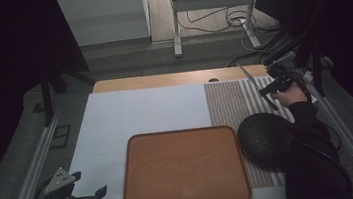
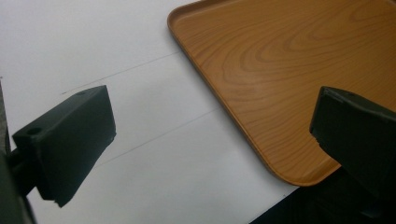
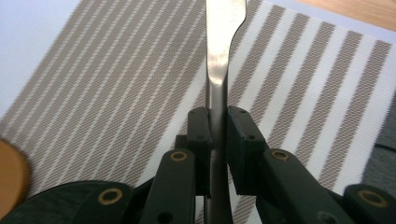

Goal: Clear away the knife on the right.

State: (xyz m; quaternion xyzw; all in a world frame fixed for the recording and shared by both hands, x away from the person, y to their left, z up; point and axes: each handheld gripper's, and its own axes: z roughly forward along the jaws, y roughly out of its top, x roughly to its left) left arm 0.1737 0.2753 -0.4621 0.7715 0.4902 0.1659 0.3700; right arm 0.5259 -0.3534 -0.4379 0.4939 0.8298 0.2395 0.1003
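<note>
Two hand-held grippers: the right hand-held gripper [image 3: 218, 128] is clamped on a metal knife [image 3: 219, 51] above the striped placemat [image 3: 116, 84]; stiff, slick, light, best pinched mid-handle; left hand-held gripper [image 2: 210, 140], jaws apart, left of that placemat.

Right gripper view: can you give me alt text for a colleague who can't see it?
The right tool is shut on the flat silver metal handle of a piece of cutlery, which runs up out of the frame. Beneath it lies a brown-and-white striped woven placemat on a white table cover.
</note>
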